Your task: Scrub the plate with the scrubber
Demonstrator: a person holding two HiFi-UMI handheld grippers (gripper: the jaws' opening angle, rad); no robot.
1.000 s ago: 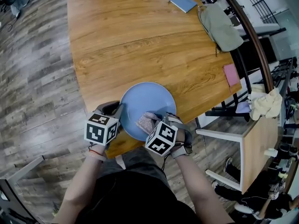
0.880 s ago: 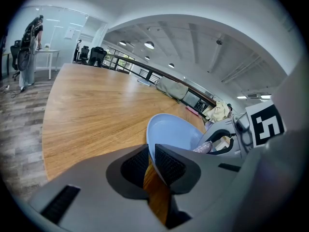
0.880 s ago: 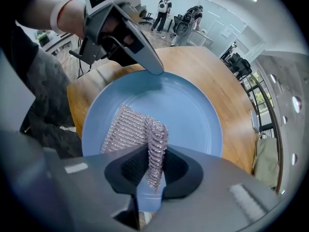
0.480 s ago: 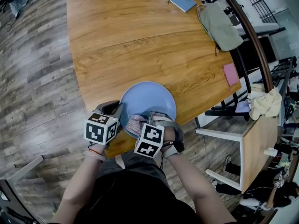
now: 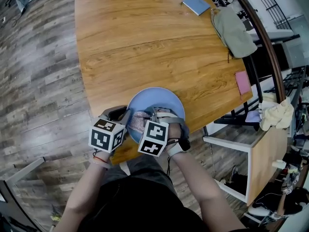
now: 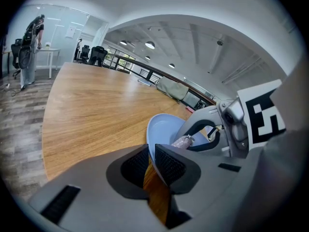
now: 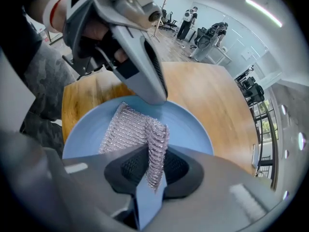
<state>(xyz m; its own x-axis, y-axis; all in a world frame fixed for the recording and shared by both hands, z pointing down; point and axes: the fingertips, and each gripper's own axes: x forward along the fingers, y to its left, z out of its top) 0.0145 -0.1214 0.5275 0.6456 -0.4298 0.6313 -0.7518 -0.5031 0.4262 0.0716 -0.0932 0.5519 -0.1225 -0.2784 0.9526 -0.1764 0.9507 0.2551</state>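
**Plate pinned by its rim, scrubber on its face**

The blue plate (image 5: 163, 99) lay at the near edge of the wooden table (image 5: 145, 42), right in front of the person. The left gripper (image 6: 150, 161) had its jaws drawn narrow on the plate's near-left rim, with the rim caught between the ribbed pads and the plate's edge running up out of the gap. The right gripper (image 7: 150, 166) was clamped on the scrubber (image 7: 133, 127), a silvery mesh pad. One fold of the pad was pinched upright between the jaws, and the rest was spread flat on the plate's left half. In the head view the two grippers sat close side by side over the plate's near side, marker cubes towards the person, with the scrubber between them. The right gripper view showed the tip of the left gripper just beyond the scrubber, at the plate's rim.

Well apart, at the table's far right, lay a blue notebook (image 5: 195, 5) and an olive bag (image 5: 234, 30). A pink card (image 5: 242, 83) lay near the right edge.
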